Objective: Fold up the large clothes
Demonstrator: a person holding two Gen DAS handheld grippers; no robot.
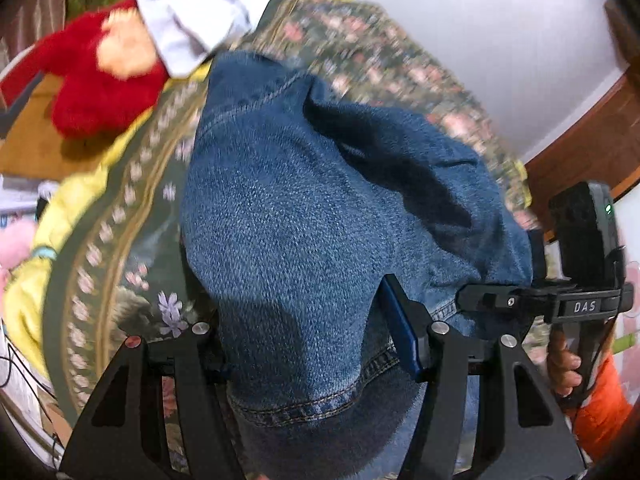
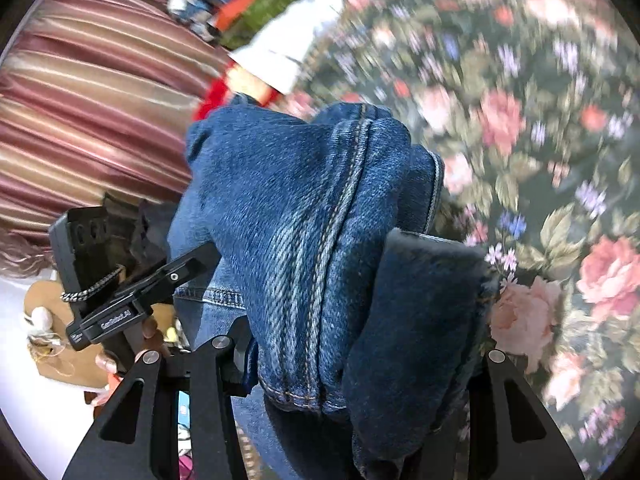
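Observation:
A pair of blue denim jeans [image 1: 304,216] hangs lifted over a bed with a floral bedspread [image 1: 380,60]. My left gripper [image 1: 316,344] is shut on the jeans' hem, and the cloth drapes over its fingers. My right gripper [image 2: 352,360] is shut on a bunched seam of the same jeans [image 2: 304,208]; the denim hides its fingertips. The right gripper's body also shows at the right edge of the left wrist view [image 1: 576,280], close beside the left one. The left gripper's body shows at the left of the right wrist view [image 2: 104,280].
A red plush toy [image 1: 96,80] and a white garment [image 1: 196,24] lie at the far end of the bed. A striped curtain [image 2: 88,112] hangs at the left. A brown wooden frame [image 1: 592,132] stands at the right. The floral bedspread [image 2: 540,140] spreads below.

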